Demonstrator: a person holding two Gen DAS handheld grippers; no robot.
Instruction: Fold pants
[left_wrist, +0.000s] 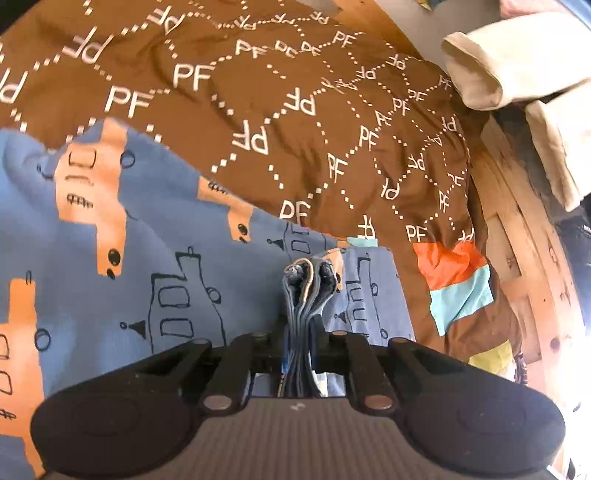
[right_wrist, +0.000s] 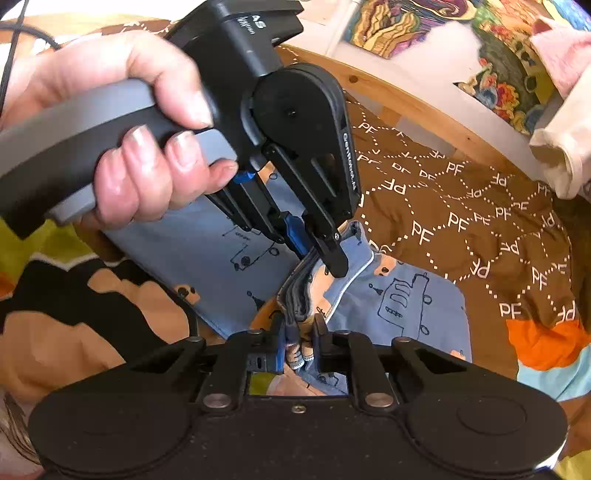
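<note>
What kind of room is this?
Probably a bedroom: a brown blanket printed with letters lies inside a wooden bed frame, with blue pants on it and a colorful picture behind.

- Left gripper (left_wrist: 301, 332): jaws closed on bunched pants (left_wrist: 177, 266) fabric.
- Right gripper (right_wrist: 299, 339): jaws closed on the same fabric, apparently several layers.
- Left hand (right_wrist: 122, 147): wrapped around the gripper handle.

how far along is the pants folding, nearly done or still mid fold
Mid fold. Done: the blue printed pants are already doubled, since several layers are bunched in each grip. In hand: the left gripper and right gripper are both shut on stacked edges of the pants, close together above the brown bedspread. Left: laying the fabric down flat, smoothing it and releasing.
</note>
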